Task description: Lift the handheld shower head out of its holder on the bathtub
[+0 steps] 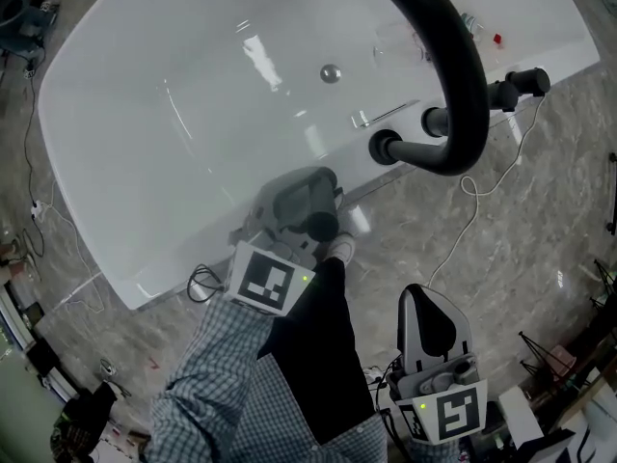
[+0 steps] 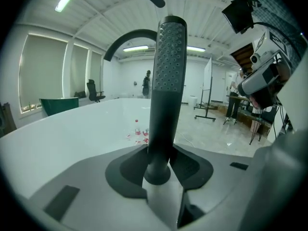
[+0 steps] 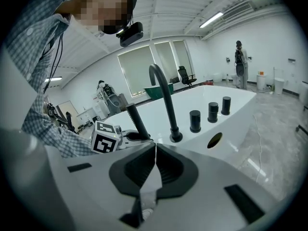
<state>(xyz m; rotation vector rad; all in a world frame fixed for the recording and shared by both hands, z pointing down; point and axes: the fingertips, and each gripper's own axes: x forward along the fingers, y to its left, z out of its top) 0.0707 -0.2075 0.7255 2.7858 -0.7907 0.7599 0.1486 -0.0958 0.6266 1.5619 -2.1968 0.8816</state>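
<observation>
The black shower head (image 2: 168,81) stands upright between the jaws of my left gripper (image 2: 159,162), its dotted face turned to the camera, and the pads press on its handle low down. From above, the left gripper (image 1: 301,205) sits over the near rim of the white bathtub (image 1: 145,162), with the shower head's dark end (image 1: 321,226) showing beside it. The right gripper view shows the shower head (image 3: 137,121) as a slanted stick, apart from an empty oval hole (image 3: 214,139) in the tub's rim. My right gripper (image 3: 155,150) is shut on nothing and hangs over the floor (image 1: 427,302).
A tall black arched faucet (image 1: 453,56) and three black knobs (image 3: 211,112) stand on the tub's rim to the right. Small red-capped bottles (image 1: 472,22) lie on the far rim. White cables (image 1: 472,201) trail over the marble floor. Stands and gear crowd the lower right.
</observation>
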